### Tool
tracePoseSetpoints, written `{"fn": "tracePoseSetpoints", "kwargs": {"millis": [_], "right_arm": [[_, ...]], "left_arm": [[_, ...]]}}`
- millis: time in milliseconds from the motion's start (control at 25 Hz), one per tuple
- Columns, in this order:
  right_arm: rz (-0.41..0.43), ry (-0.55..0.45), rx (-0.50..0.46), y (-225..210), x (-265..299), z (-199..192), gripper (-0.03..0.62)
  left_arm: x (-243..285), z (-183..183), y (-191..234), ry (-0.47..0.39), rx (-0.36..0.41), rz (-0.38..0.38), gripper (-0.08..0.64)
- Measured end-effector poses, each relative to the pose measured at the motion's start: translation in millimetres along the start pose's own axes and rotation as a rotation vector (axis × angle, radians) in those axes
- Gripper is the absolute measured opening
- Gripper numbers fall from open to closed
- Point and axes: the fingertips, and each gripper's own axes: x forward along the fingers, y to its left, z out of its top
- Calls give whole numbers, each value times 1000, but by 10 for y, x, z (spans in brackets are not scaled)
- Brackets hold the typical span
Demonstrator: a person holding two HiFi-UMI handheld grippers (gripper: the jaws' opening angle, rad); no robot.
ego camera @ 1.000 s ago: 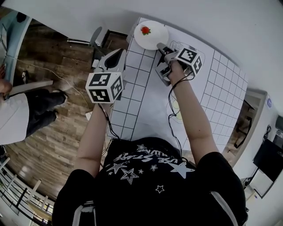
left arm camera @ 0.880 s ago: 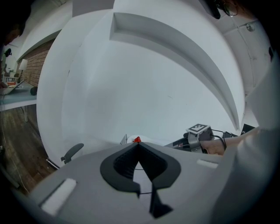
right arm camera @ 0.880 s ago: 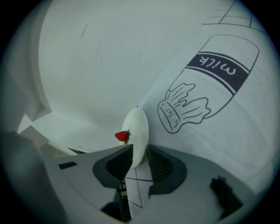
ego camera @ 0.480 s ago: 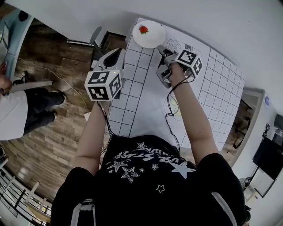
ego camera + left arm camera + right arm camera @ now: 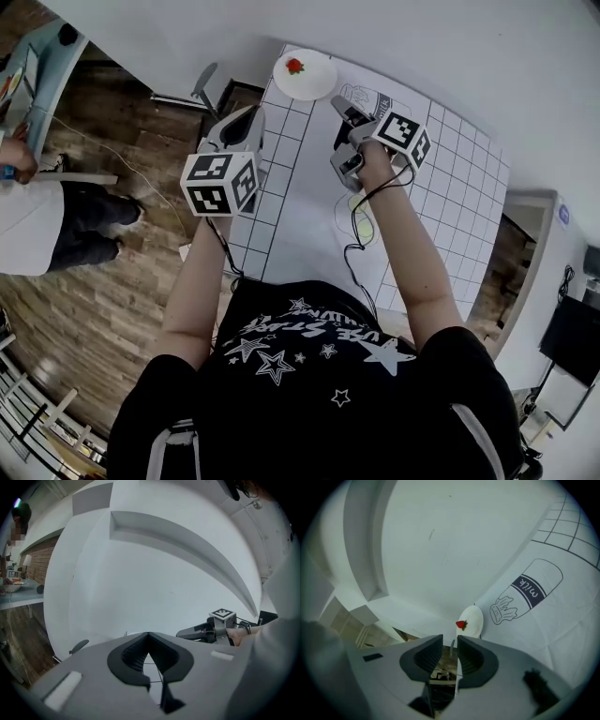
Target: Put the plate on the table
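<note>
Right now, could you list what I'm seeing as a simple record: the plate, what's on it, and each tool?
plate: lying on the table, far corner
on plate: one strawberry
right tool: open, empty, short of the plate
left tool: shut, empty, held at the table's left side

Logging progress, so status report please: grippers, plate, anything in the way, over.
Left gripper shut, empty. Right gripper open, empty, clear of the plate. Plate flat on the table, far corner, strawberry on it. Nothing in the way.
</note>
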Motion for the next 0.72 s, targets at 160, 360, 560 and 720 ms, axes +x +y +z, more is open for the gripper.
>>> {"fn": "tracePoseSetpoints", "kwargs": {"millis": [160,360,560,720], "right_arm": [[71,11,-58,232,-163,-35,101],[142,16,-110,490,-245,-54,88],[195,35,-256,797,-273,-10,60],[280,29,-323,1131,-471,-32,34]], "left_arm": [[-138,61,-125,-24,13,16,9],[-226,116,-214,-48,28,35,9],[-200,293,-272,-88,31,51,9],[-276,412,-414,-91,46,58,9]]}}
